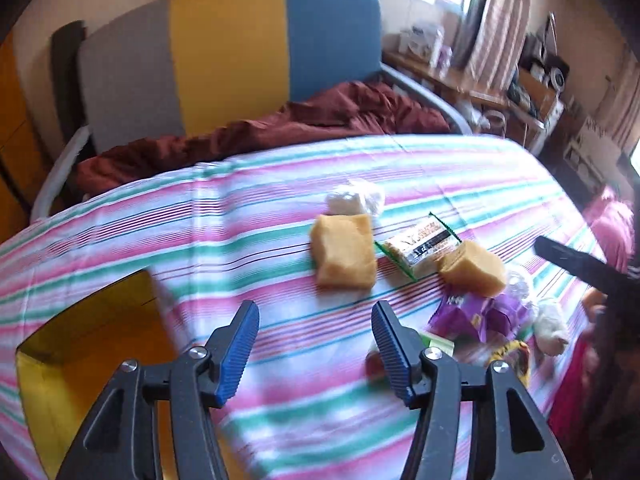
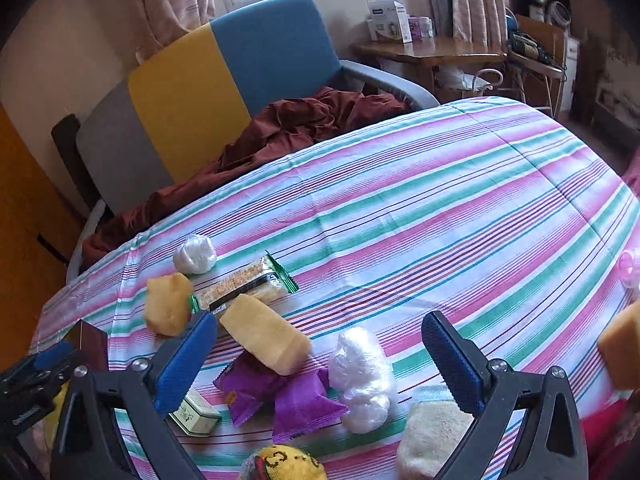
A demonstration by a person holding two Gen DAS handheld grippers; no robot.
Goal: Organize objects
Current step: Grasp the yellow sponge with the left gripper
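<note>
Left gripper [image 1: 314,344] jaws apart, nothing between, over bare striped worktop [image 1: 160,232]. Right gripper [image 2: 316,364] wide, empty, above snack clutter: yellow sponge [image 2: 266,338] on purple packets [image 2: 288,396], white bundle [image 2: 362,376] beside. Yellow box [image 1: 88,360] at near-left edge. Far right half of cloth open. Sofa [image 2: 224,80] behind far edge.

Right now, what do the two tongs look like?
Both look alike. The left tongs and right tongs have black plastic arms, silver round bolts at the joints, and blue ribbed pads on the fingertips. No cables or sleeves show.
</note>
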